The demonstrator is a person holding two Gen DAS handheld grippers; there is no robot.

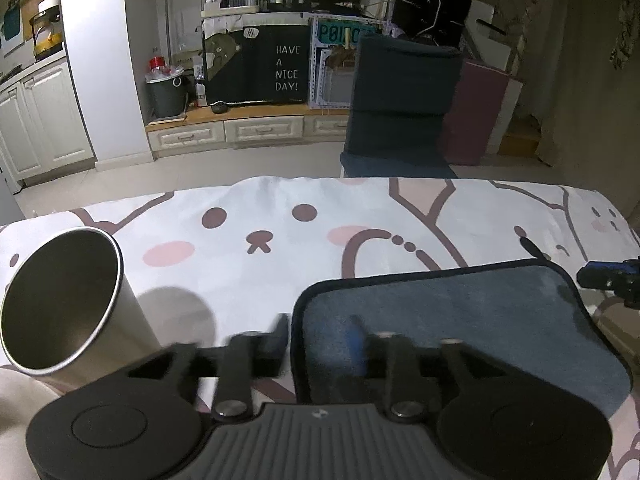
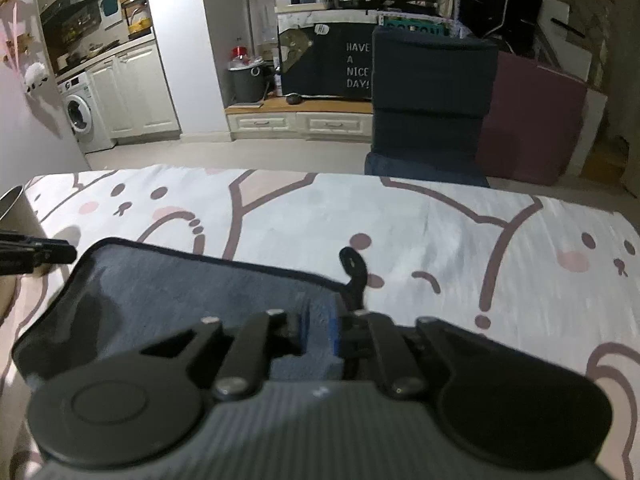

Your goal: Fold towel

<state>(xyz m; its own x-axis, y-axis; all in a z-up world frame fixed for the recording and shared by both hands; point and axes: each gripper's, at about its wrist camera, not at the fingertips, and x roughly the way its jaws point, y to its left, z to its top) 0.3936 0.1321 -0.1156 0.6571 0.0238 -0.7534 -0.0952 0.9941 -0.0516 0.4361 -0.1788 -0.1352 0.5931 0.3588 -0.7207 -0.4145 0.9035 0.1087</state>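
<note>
The towel (image 1: 480, 320) lies flat on the worktop (image 1: 280, 280), right of the cup (image 1: 60, 300). The left gripper (image 1: 318, 340) straddles the towel's left edge, fingers apart and holding nothing. The right gripper (image 2: 320, 334), fingers narrowly apart, brackets the towel's near right corner by its loop (image 2: 354, 264); a firm pinch cannot be told.

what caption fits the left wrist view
Left gripper open astride the grey towel's left edge, steel cup beside it.
</note>
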